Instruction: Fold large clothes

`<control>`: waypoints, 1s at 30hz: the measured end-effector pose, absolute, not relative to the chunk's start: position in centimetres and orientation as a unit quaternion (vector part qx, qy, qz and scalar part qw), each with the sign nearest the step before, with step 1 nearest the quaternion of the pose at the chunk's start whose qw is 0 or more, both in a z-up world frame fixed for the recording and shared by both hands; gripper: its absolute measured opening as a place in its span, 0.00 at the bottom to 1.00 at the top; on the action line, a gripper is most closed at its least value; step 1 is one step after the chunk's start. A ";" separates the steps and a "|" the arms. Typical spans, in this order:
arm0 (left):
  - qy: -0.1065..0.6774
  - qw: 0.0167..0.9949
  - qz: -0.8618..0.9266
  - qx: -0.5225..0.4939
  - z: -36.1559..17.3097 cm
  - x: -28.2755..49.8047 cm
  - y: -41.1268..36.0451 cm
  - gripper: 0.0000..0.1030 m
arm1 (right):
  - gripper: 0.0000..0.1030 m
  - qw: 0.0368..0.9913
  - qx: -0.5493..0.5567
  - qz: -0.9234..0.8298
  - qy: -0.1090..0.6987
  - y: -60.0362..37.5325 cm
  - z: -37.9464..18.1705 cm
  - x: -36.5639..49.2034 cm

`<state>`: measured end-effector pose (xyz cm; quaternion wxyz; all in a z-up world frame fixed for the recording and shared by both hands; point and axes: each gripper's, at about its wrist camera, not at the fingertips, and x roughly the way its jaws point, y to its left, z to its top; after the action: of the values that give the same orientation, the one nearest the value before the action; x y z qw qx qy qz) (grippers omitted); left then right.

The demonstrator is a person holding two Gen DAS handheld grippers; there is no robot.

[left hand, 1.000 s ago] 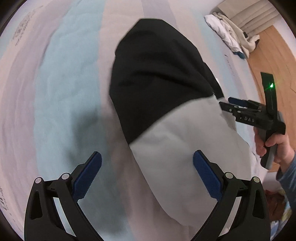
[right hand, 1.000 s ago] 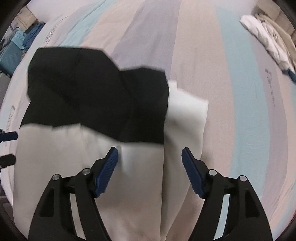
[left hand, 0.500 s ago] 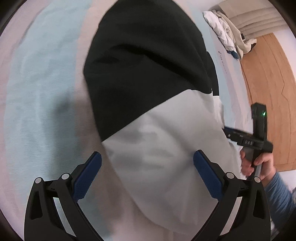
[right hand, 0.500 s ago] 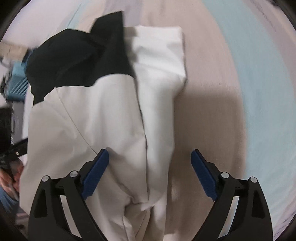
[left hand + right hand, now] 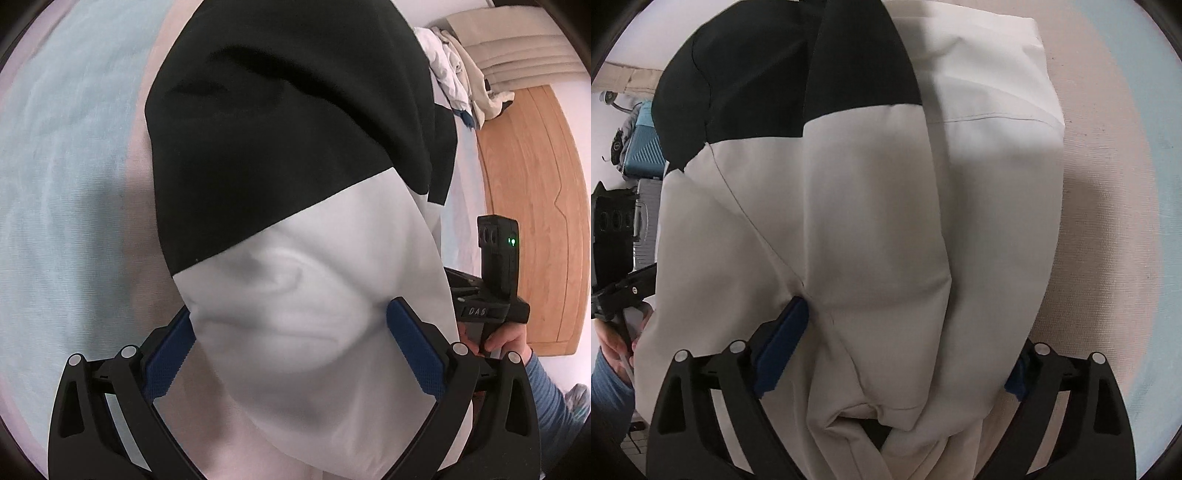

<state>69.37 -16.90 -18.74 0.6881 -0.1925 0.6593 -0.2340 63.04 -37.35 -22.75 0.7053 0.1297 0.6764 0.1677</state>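
Both the left tongs (image 5: 288, 354) and right tongs (image 5: 905, 347) gape wide, blue ribbed pads pressing the smooth black-and-white cloth garment (image 5: 314, 295). It lies bunched on the pastel-striped bed sheet (image 5: 66, 184).

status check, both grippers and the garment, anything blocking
Left gripper open, white cloth between its fingers. Right gripper open, straddling the white end. Black-and-white garment lies on the striped bedsheet, partly folded. Nothing blocking; pile of clothes well off.

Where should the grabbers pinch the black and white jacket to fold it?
Probably the white hem end of the jacket, one gripper per corner, coming in from that near edge. It is the closest free edge, and both grippers already straddle it there, open.
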 end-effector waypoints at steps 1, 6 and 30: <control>0.660 0.687 -0.231 -0.198 -18.9 69.3 -16.8 0.95 | 0.74 0.708 0.124 0.170 0.674 -37.0 -22.6 63.0; 0.650 0.694 -0.236 -0.199 -17.9 68.9 -17.7 0.73 | 0.30 0.713 0.136 0.182 0.663 -35.7 -21.5 62.5; 0.527 0.800 -0.267 -0.104 -2.8 64.4 -12.6 0.24 | 0.15 0.801 0.114 0.252 0.531 -29.0 -4.8 58.5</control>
<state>64.37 -12.56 -2.77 0.8000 -0.1040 0.5272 -0.2669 58.48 -29.03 -4.83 0.8010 0.1137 0.5310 0.2519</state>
